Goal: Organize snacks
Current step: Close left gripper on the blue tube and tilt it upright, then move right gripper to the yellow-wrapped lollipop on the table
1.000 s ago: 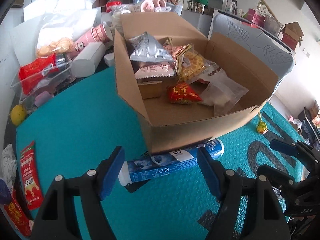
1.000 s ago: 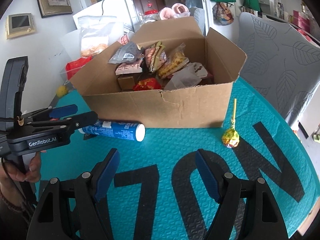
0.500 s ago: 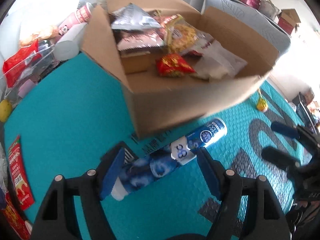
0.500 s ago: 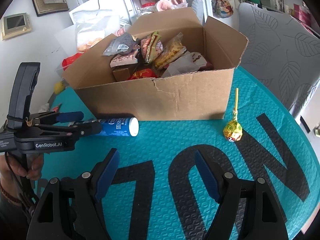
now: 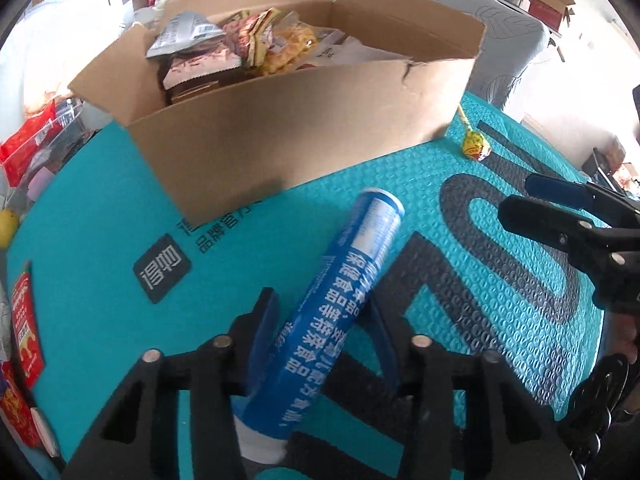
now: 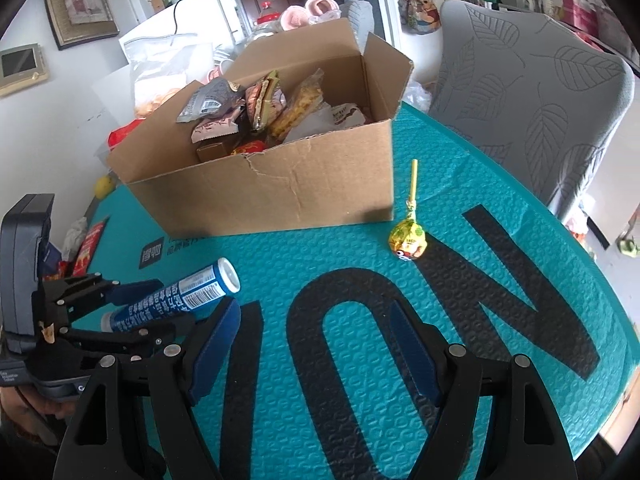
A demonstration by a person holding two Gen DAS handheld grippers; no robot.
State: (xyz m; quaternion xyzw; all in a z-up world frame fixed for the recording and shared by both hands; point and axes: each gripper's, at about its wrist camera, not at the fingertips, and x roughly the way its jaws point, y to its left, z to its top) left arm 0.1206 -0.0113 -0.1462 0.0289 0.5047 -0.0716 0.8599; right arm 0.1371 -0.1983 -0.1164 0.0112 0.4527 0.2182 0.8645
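My left gripper [image 5: 320, 316] is shut on a blue tube with a white cap [image 5: 340, 300], held lifted and pointing toward the cardboard box [image 5: 304, 136]. The tube [image 6: 180, 294] and left gripper [image 6: 132, 300] also show in the right wrist view, in front of the box [image 6: 280, 184]. The box holds several snack packets. A yellow lollipop [image 6: 408, 240] lies on the teal mat right of the box; it also shows in the left wrist view [image 5: 474, 146]. My right gripper [image 6: 316, 328] is open and empty above the mat.
The teal mat [image 6: 500, 320] with large black letters covers the table. Red snack packets [image 5: 24, 336] lie at the left edge. Bags and clutter [image 5: 28, 140] sit behind the box on the left. A grey leaf-patterned chair [image 6: 540, 80] stands at the right.
My left gripper has closed on the blue tube and lifted it off the mat, turning it to point toward the box. The right gripper has shifted a little but stays open.
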